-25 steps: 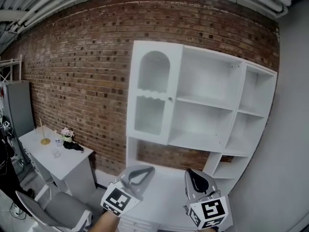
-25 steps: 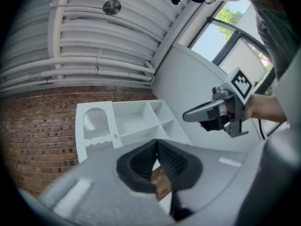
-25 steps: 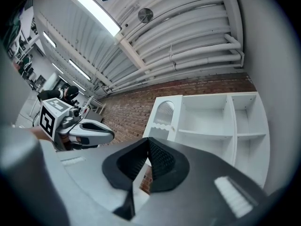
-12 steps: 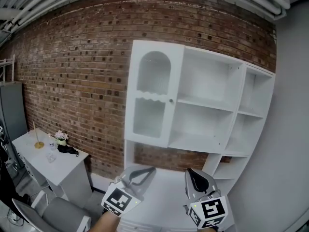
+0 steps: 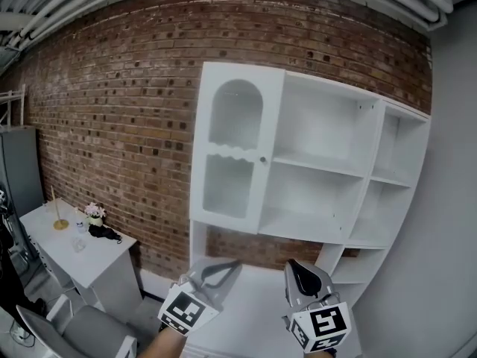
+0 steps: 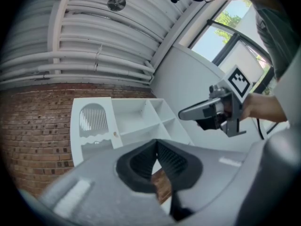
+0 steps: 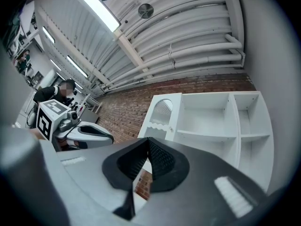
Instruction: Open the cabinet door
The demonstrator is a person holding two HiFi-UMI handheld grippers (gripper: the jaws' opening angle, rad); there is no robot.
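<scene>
Nearest, low in the head view, the left hand-held gripper (image 5: 233, 262) has its jaws closed tip to tip with nothing between them; the right hand-held gripper (image 5: 293, 265) beside it is likewise pressed together and empty; the two are apart from each other, and each gripper view looks up past its jaw tips toward the white cabinet (image 5: 328, 171). Beyond them lies the cabinet's white lower surface (image 5: 253, 304); off to the left a grey chair (image 5: 82, 328) stands in front of a small white counter (image 5: 83, 258) that carries a candle holder (image 5: 59, 220) and a little bunch of flowers (image 5: 95, 211). Farther on, well apart from both jaws, the cabinet door (image 5: 237, 151) covers the left compartment; it has an arched panel above a lower one, a small knob (image 5: 262, 159) at its right edge, and lies flush with the frame, closed; open shelves fill the rest. Behind everything stands the brick wall (image 5: 119, 110).
</scene>
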